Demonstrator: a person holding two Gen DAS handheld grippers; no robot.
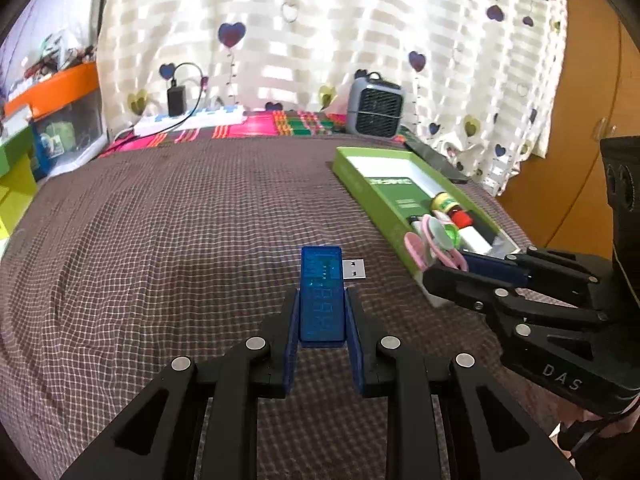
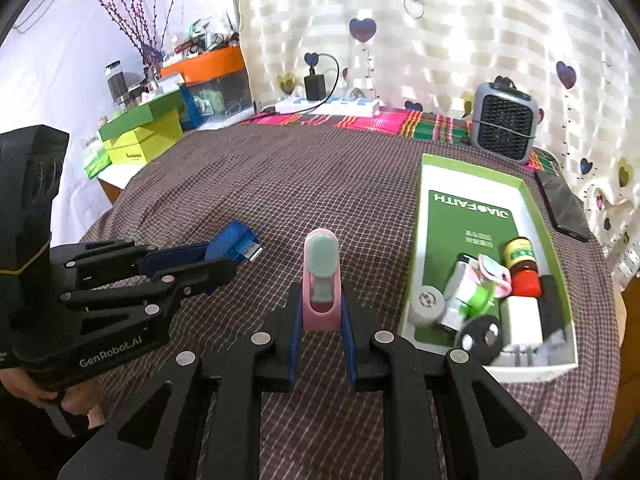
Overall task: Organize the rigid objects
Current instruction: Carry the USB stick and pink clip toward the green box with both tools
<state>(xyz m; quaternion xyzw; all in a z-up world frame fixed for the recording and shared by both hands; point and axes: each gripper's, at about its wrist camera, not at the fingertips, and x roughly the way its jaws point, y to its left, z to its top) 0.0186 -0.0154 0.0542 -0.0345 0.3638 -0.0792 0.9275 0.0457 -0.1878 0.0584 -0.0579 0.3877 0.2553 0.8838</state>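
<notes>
Jaws of left gripper clamp translucent blue USB dongle; right gripper jaws pinch smooth pink clip

Bright backlight through the patterned curtain, soft shadows, fisheye-bent dark corners, slight blur.

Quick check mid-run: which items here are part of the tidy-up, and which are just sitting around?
In play:
- blue USB tester, held by left gripper
- pink clip-like gadget, held by right gripper
- green box with small items already inside

Bystanders:
- grey fan
- power strip with charger
- black phone
- stacked boxes
</notes>
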